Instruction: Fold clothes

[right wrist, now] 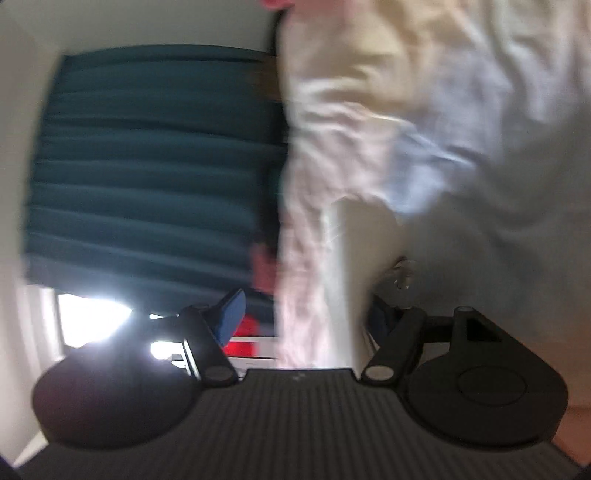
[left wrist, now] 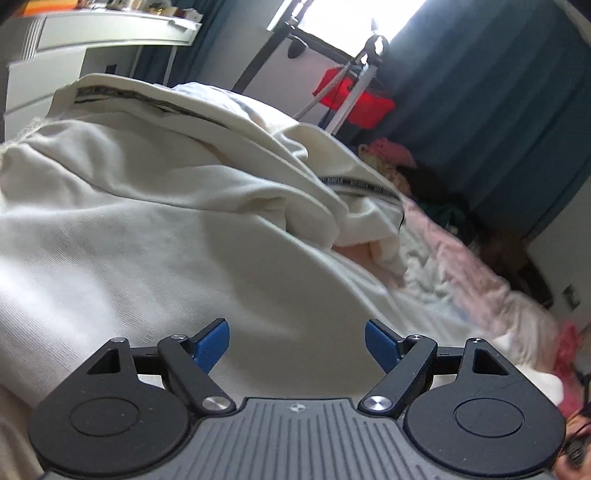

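Both the left claw (left wrist: 297, 343) and right claw (right wrist: 303, 317) gape empty; grasp the cream garment (left wrist: 155, 206) at its hem nearest the bed's (left wrist: 461, 266) edge, evenly.

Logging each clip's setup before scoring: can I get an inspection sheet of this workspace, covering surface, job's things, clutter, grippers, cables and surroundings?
Surface: bed with pink blanket, rumpled.
Job's things: cream garment with a dark lettered band, spread across the bed, unfolded.
Clutter: heap of clothes at the far end of the bed.
Grippers: left gripper open above the garment, nothing between its fingers; right gripper open, pale cloth hanging between its fingers, view blurred.
Cables: grey cord by the red bin.
Surroundings: dark teal curtains, bright window, white shelf.
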